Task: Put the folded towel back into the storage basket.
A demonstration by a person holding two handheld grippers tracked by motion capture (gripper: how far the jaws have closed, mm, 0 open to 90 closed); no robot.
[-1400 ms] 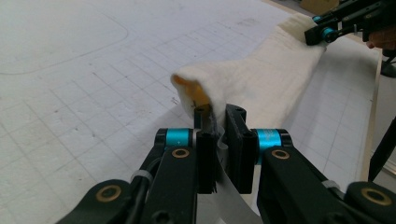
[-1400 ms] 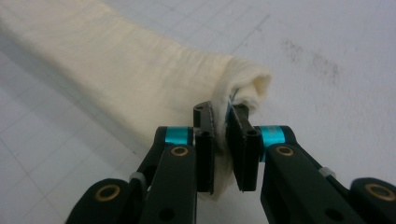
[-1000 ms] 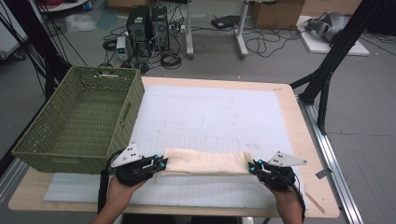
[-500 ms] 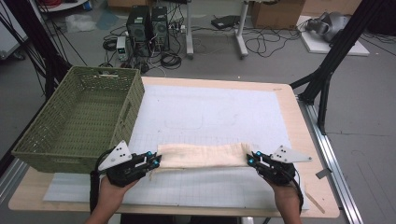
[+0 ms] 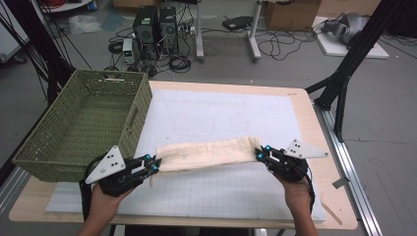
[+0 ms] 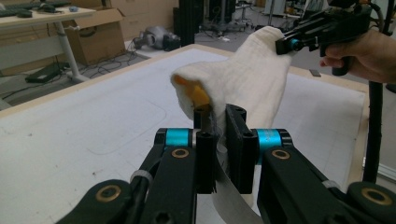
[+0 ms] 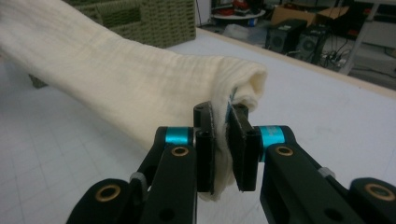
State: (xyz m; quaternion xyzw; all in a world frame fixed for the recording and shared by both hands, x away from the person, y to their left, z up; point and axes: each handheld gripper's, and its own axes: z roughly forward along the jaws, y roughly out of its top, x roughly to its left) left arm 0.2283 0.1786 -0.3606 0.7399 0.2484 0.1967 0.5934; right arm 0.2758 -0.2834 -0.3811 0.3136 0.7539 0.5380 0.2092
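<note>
Cream-coloured folded cloth (image 5: 206, 153) hangs stretched between the two grippers above the white gridded mat (image 5: 231, 191) that covers the wooden table (image 5: 314, 108). In the high view the left gripper (image 5: 155, 164) pinches the left end of the cloth, and its jaws are closed tight on the fabric; the left gripper view shows the fabric squeezed between the black jaws, with the cloth (image 6: 243, 79) running away to the other gripper. The right gripper (image 5: 259, 153) is clamped on the right end of the cloth in the same way, and the right gripper view shows the folded edge (image 7: 140, 79) pressed between its jaws. The cloth lies a little slanted, the right end farther from the person. A green woven plastic basket (image 5: 78, 123) stands on the left side of the table, just beside the left end of the cloth, and not touching it.
</note>
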